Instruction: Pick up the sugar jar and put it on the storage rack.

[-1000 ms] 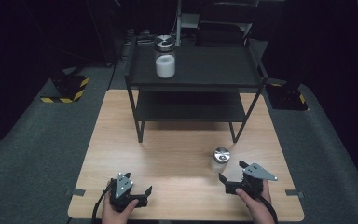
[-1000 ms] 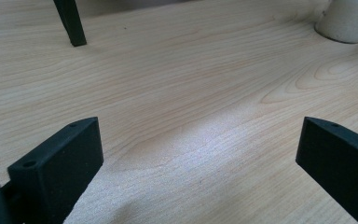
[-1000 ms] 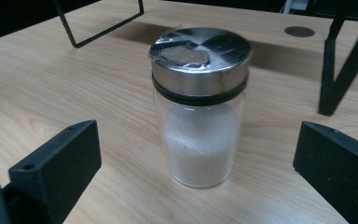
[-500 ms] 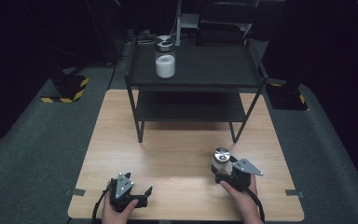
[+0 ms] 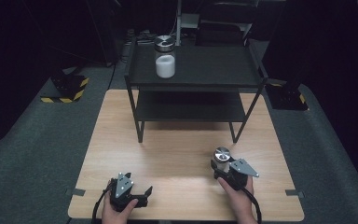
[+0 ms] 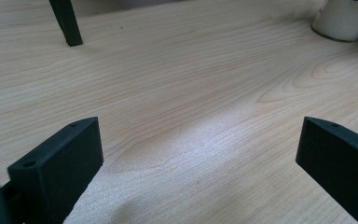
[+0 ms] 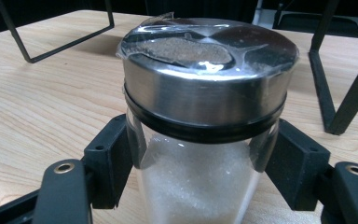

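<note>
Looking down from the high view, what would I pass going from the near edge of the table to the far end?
Left gripper with open jaws → right gripper → the jar with a metal lid that its jaws close on → black two-tier shelf → a second jar on the shelf's top.

Lab: black-draped walls, hazard-striped floor blocks, wooden test table.
</note>
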`<state>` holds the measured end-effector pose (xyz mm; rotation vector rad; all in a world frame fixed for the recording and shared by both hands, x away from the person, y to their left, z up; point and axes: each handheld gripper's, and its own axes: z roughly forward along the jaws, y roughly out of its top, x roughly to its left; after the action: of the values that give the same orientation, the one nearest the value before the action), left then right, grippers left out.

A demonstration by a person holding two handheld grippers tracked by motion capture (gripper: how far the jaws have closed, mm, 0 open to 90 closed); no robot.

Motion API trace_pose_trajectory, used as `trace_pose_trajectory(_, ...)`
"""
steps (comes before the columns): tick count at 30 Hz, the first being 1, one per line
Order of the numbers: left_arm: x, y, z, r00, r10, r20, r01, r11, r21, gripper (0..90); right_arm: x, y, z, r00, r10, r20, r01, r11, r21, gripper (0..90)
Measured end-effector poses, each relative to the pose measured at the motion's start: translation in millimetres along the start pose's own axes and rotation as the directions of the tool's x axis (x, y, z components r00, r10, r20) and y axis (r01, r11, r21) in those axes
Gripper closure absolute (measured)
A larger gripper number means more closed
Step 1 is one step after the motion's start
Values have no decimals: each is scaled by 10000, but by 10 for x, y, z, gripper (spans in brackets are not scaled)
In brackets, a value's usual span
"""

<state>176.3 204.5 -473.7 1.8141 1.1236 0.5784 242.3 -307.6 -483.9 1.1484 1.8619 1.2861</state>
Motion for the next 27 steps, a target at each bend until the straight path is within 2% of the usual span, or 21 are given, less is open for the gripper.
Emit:
trace_pose_trajectory(5, -8, -4, -1, 10000, 38, -20, -38, 10000, -18, 9, 18, 39, -48, 10000, -32, 93, 33, 10000, -53, 305)
trace_pose_trajectory(8, -8, 3, 3, 10000, 50, -1, -50, 10000, 19, 8, 8, 102, -105, 10000, -7, -62, 5, 9996, -274, 306)
trace_pose_trajectory(11, -12, 9, 7, 10000, 69, -2, -69, 10000, 52, 8, 29, 191, -158, 9999, -130, -76, 127, 9989, -443, 305)
trace_pose_trajectory(19, -19, 13, 9, 10000, 57, -42, -57, 10000, 69, 8, 58, 494, -313, 9999, -63, -107, 54, 9965, -830, 305)
trace_pose_trajectory(27, -17, 18, 12, 9999, 100, -19, -100, 9999, 97, 8, 62, 714, -453, 10000, -32, -29, 29, 9938, -1110, 305)
